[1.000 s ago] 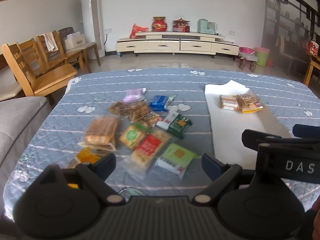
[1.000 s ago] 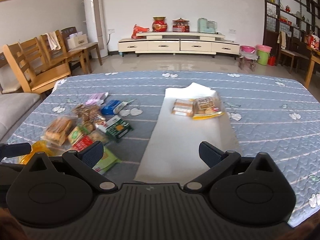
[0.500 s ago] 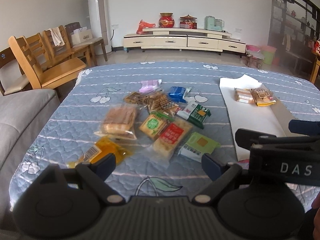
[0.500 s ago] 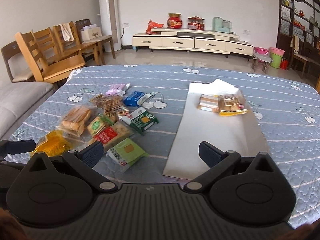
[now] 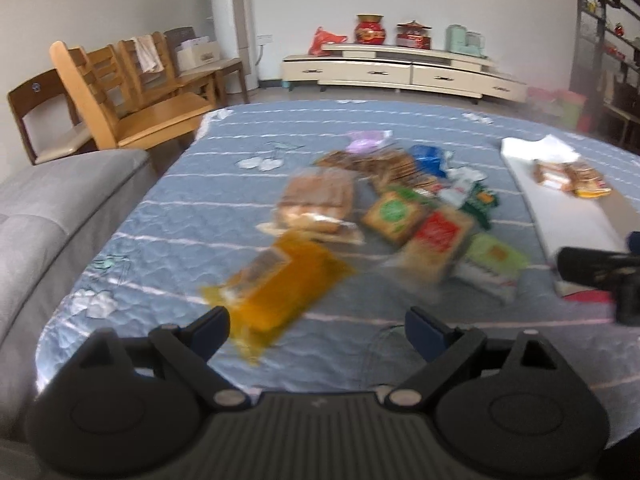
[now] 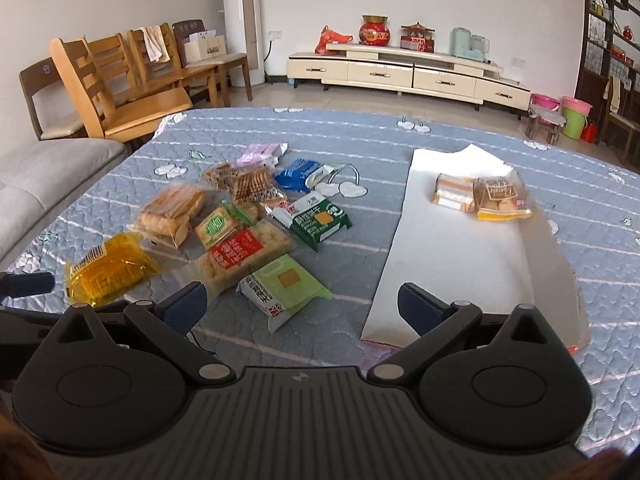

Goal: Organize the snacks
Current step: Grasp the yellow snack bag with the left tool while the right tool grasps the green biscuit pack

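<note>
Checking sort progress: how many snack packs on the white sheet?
2, side by side at the white sheet's far end: clear-wrapped cake and yellow-edged biscuit bag. None seem hidden.

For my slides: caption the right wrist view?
Open right gripper above a snack pile; two packets on white paper.

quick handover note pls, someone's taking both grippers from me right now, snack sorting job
Left hand-held gripper: jaws opening, nothing between them, aimed at the yellow packet.
Right hand-held gripper: open, holding nothing, over the quilt between the pile and the white sheet.
Done: two packets lie side by side at the sheet's far end.
Left: the loose pile, including the light green packet, red-label crackers and dark green packet, is still on the quilt off the sheet. The yellow packet looks like the next pick.
</note>
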